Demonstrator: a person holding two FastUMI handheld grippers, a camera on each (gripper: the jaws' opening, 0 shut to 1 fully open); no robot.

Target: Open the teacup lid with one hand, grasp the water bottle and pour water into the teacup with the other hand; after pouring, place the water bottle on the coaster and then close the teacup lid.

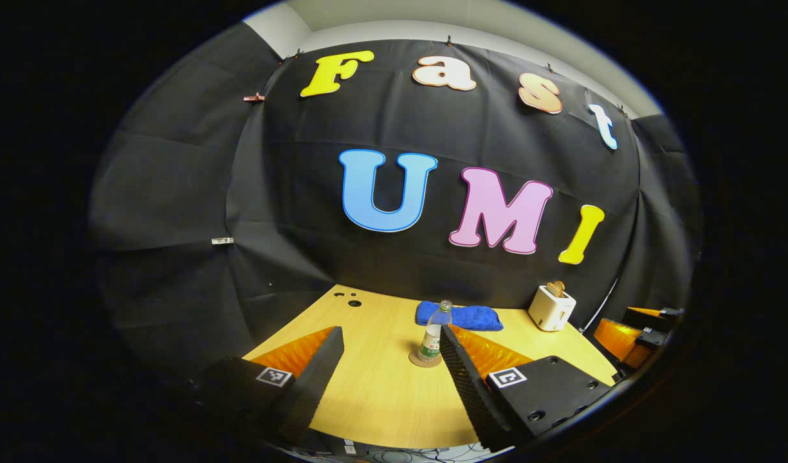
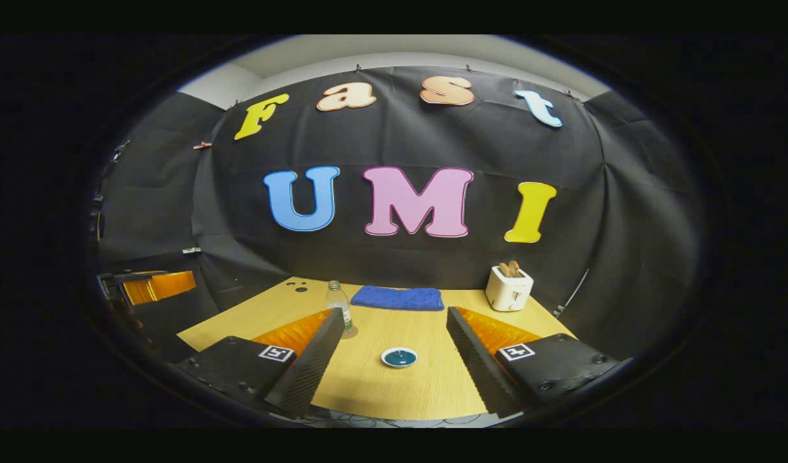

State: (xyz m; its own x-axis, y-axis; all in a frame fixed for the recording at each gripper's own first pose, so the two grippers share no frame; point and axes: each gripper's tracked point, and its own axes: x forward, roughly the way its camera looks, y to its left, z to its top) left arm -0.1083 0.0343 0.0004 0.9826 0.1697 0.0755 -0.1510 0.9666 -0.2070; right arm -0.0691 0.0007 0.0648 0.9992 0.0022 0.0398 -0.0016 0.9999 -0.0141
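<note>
Pale wooden table (image 2: 426,386) across the booth, with everything on it well apart from both tools.

Left gripper (image 1: 392,331) held back over the near edge, fingers spread wide and pinching nothing. Right gripper (image 2: 395,313) likewise: over the near edge, spread wide, nothing between the fingers.

Folded blue towel (image 2: 399,298) at the far side. White toaster (image 2: 508,289) far right, with slices standing in its slots.

Clear plastic water bottle (image 1: 435,334) upright and mid-table, left of the cup, standing on the round coaster (image 1: 419,361). Cap not clear enough to tell on or off.

Small teacup (image 2: 399,364) nearer and to the right, straight ahead between the right gripper's fingers. Lid (image 2: 399,355) seated on it, with a small knob at the centre.

So: bottle on coaster, lid on cup, both tools free. Fits a moment ahead of lifting the lid and equally one after closing it; cannot be told apart from this.

For good handling in either case:
- Lid knob small and probably smooth, so needs a centred, square pinch and a straight vertical path to keep the cup from dragging.
- Bottle tall, light and likely easy to tip, so better taken at mid-body than at the neck.
- Coaster barely wider than the bottle's base, so little margin there.
</note>
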